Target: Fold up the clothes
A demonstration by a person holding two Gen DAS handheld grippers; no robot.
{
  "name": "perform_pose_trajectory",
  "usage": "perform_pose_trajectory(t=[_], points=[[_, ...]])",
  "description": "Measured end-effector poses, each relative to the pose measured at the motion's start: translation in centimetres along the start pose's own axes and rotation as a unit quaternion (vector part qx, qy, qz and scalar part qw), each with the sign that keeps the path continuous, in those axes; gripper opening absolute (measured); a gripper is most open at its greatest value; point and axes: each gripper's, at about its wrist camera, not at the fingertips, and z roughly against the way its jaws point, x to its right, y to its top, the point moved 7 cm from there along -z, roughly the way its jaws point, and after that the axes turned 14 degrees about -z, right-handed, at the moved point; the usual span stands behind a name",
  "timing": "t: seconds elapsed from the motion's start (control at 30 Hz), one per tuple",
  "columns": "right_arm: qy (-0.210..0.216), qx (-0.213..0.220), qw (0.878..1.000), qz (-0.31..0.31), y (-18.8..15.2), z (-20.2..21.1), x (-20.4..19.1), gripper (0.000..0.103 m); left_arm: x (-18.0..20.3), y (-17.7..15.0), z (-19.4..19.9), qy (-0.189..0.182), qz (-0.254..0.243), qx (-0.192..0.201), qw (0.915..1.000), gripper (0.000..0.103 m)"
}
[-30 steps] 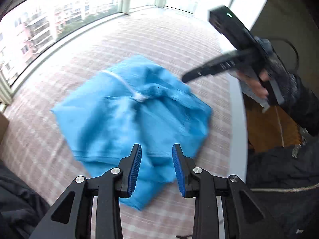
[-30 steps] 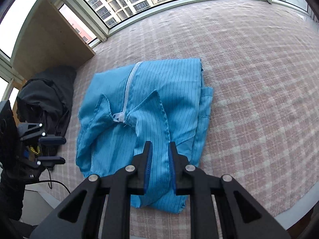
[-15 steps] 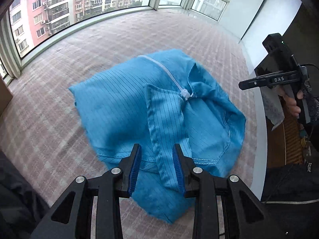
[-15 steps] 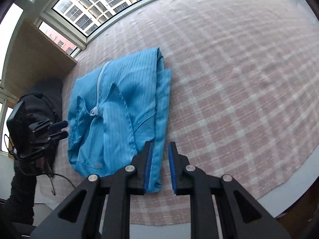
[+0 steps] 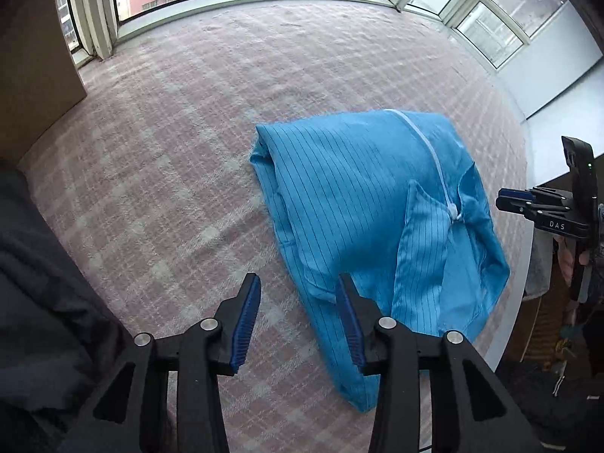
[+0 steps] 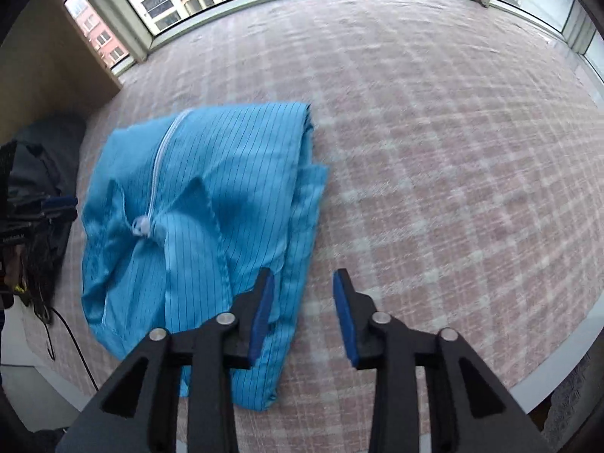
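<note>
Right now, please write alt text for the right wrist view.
A folded blue garment with a white zipper lies on a pink checked cover. The right gripper, opening, hovers at its edge, holding nothing.

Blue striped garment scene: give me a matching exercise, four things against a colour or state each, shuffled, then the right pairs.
Things:
1. blue striped garment
2. zipper
3. left gripper
4. checked cover

Colour or state:
A. white, running down the front of the fabric
B. pink and pale, spread under everything
C. jaws opening, nothing between the pads
D. lying loosely folded, with a collar flap turned up

Pairs: 1-D, 2-A, 3-C, 4-B
</note>
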Motion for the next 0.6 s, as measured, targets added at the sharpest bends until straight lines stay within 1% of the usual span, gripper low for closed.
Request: perform_pose_trajectory(t=[0.1, 0.17, 0.3, 0.37, 0.47, 0.53, 0.6], points=[[-0.013, -0.007, 1.000, 0.003, 1.6, -0.6, 0.4, 0.039, -0.2, 0.7, -1.4, -0.036, 0.037, -0.012, 0.9986, 0.042], [-0.015, -0.025, 0.999, -0.013, 2.2, -1.5, 0.9, 0.039, -0.5, 0.9, -2.1, -0.057, 0.057, -0.015, 0.9967, 0.042], [0.010, -0.060, 0.996, -0.060, 2.4, -3.0, 2.1, 0.039, -0.7, 0.8, -3.3, -0.069, 0.066, -0.026, 0.9951, 0.042], [0.015, -0.066, 0.995, -0.070, 2.4, -3.4, 2.4, 0.039, -0.7, 0.6, -3.6, -0.074, 0.068, -0.029, 0.9945, 0.042], [0.035, -0.080, 0.993, -0.084, 2.3, -3.9, 2.3, 0.039, -0.7, 0.2, -3.9, -0.071, 0.066, -0.035, 0.9946, 0.043], [0.047, -0.081, 0.992, -0.091, 2.4, -3.6, 2.2, 0.039, -1.0, 0.3, -3.9, -0.068, 0.067, -0.036, 0.9948, 0.043], [0.042, -0.077, 0.993, -0.081, 2.5, -3.3, 2.0, 0.039, -1.2, 0.4, -3.9, -0.065, 0.068, -0.035, 0.9950, 0.043]])
